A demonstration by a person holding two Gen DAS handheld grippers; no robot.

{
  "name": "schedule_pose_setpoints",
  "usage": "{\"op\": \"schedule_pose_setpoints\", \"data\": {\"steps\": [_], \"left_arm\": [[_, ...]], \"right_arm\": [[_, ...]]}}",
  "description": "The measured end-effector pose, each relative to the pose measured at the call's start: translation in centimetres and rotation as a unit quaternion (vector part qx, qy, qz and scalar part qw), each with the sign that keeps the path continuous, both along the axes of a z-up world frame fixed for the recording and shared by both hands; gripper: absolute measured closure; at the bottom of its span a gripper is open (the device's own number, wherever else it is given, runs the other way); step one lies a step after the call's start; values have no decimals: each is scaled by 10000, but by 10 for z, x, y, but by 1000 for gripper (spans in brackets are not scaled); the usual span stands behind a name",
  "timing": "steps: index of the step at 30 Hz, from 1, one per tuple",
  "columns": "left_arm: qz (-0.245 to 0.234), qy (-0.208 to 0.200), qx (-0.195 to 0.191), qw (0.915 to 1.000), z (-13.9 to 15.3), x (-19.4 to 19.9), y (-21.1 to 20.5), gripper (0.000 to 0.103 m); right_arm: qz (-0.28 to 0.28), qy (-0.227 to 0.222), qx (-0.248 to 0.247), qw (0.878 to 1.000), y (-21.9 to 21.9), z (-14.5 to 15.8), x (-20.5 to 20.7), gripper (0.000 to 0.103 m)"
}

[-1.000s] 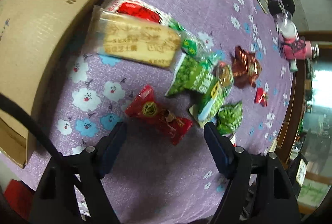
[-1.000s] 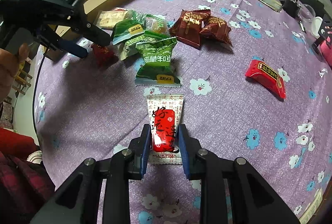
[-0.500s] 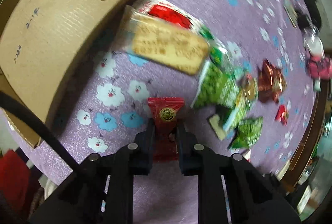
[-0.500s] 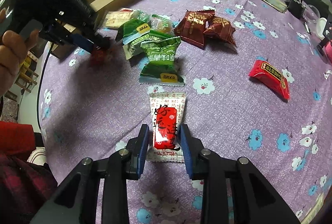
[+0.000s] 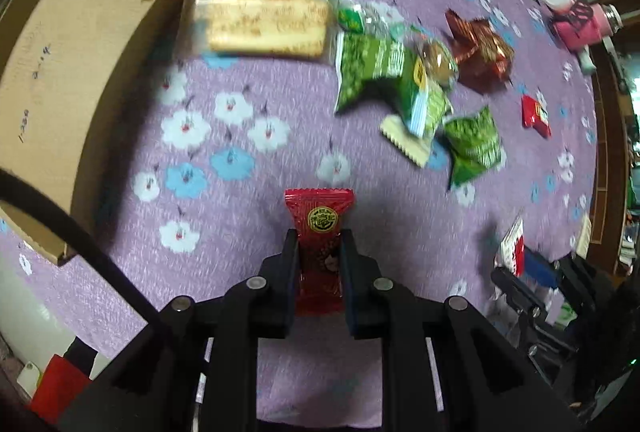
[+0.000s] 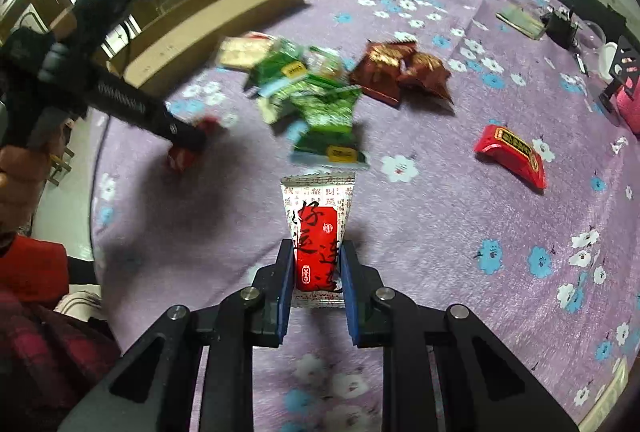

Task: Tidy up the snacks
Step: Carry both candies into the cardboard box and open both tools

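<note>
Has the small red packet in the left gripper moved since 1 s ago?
Yes. The small red packet, shut in the left gripper, has come off its spot beside the green packets, toward the cardboard box side.

A purple cloth (image 6: pixel 460 232) printed with blue and white flowers is spread over the counter. At its far right, a flat booklet (image 6: pixel 520 19), a dark device (image 6: pixel 560 26) and a pink object (image 6: pixel 630 100) are seen.

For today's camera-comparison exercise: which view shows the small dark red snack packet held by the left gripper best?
The left wrist view: the dark red packet sits centred and close between the left gripper fingers, its round gold emblem visible. In the right wrist view the same packet is far off, blurred and partly hidden by the fingers.
</note>
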State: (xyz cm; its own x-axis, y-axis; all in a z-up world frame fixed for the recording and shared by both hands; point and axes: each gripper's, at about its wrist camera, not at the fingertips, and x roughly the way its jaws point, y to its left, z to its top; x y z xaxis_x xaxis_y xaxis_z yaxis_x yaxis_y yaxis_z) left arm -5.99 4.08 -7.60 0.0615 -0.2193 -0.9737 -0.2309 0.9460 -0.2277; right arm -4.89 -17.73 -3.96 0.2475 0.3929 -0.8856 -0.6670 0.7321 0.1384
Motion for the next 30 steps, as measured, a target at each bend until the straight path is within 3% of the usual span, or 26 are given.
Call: {"op": "schedule_pose_setpoints", "data": {"steps": [5, 10, 17, 27, 30], "left_arm": [[-167, -7, -85, 9998, 8, -20, 3, 83], [-172, -215, -111, 9996, 23, -23, 41, 83], [304, -818, 175, 9960, 64, 12, 115, 82], [782, -852, 653, 9911, 59, 105, 202, 82], [815, -703, 544, 9927, 49, 132, 216, 82]], "right_arm": [[48, 173, 300, 9994, 25, 10, 3, 83], [367, 303, 716, 9963, 73, 27, 13, 83], [684, 145, 1126, 9912, 159, 52, 50, 83], [123, 287, 1124, 9932, 247, 29, 145, 83], [-54, 362, 1051, 9938, 259, 16, 164, 83]]}}
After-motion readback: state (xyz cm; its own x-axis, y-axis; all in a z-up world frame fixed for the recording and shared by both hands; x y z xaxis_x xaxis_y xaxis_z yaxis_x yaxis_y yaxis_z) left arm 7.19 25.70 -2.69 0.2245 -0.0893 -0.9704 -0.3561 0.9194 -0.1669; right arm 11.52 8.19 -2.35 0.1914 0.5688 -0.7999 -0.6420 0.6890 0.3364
